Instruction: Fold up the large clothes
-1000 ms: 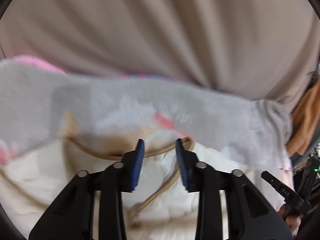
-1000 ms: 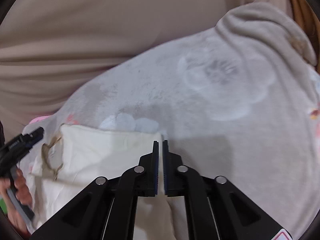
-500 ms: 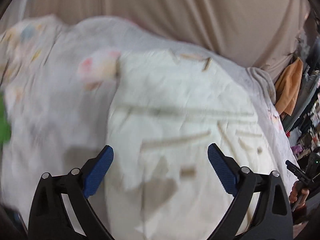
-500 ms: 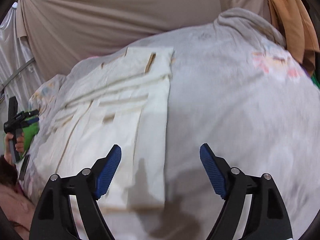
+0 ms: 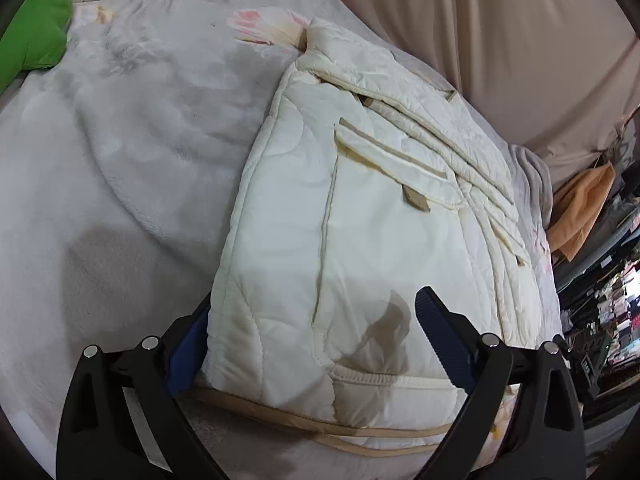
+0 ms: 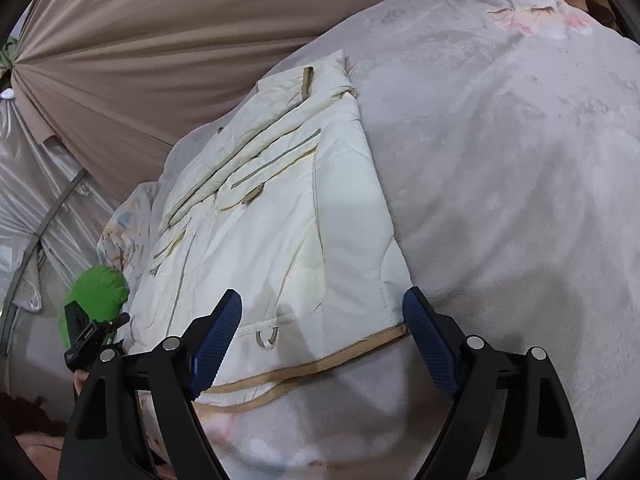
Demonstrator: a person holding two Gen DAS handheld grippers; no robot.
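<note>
A cream quilted jacket with tan trim lies folded into a long slab on a grey fleece blanket. My left gripper stands wide open over the jacket's near left corner; the jacket's edge hides part of its left finger, and neither pad presses. In the right wrist view the jacket runs away from me, and my right gripper straddles its near right corner with jaws opening, the hem between them but untouched. The left gripper shows at the jacket's far side, a hand below it.
A green cushion lies at the blanket's far left corner. Beige curtain hangs behind the bed. An orange cloth and cluttered shelves stand off the right side. The blanket spreads bare to the right of the jacket.
Both grippers let go of the jacket's far edge, opened wide and drew back to its near end. The jacket now lies folded flat.
</note>
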